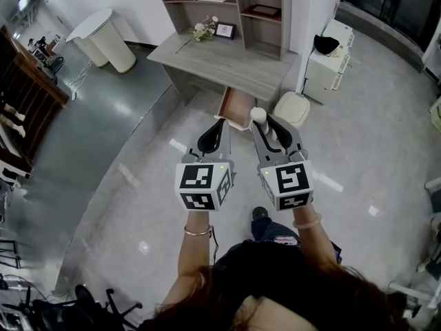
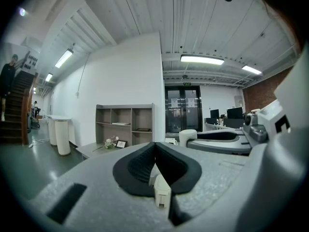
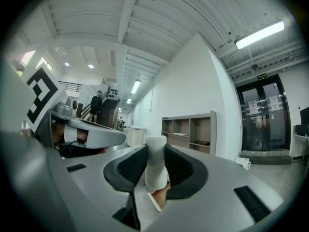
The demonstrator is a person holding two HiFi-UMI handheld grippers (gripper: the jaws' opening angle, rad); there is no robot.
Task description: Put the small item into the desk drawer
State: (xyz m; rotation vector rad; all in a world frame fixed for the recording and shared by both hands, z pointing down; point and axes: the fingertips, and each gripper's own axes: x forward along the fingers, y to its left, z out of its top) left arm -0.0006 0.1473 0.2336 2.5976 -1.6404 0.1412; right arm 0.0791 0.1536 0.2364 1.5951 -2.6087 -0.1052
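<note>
A polished grey floor (image 1: pixel 110 136) runs to a white wall (image 2: pixel 120 76), where an open wooden shelf unit (image 1: pixel 227 5) stands. Strip lights (image 2: pixel 202 59) glow on the white ribbed ceiling (image 2: pixel 145 13). Dark glass doors (image 2: pixel 183 108) stand beyond, and a staircase (image 2: pixel 14 122) rises at far left.

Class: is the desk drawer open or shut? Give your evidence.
Open. The drawer juts out from the desk front, and its brown inside shows in the head view.

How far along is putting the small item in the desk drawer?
Done: the drawer stands open and the right gripper is shut on the small white cylinder. In hand: it is held above the floor, short of the desk. Left: lower it into the drawer, release.
</note>
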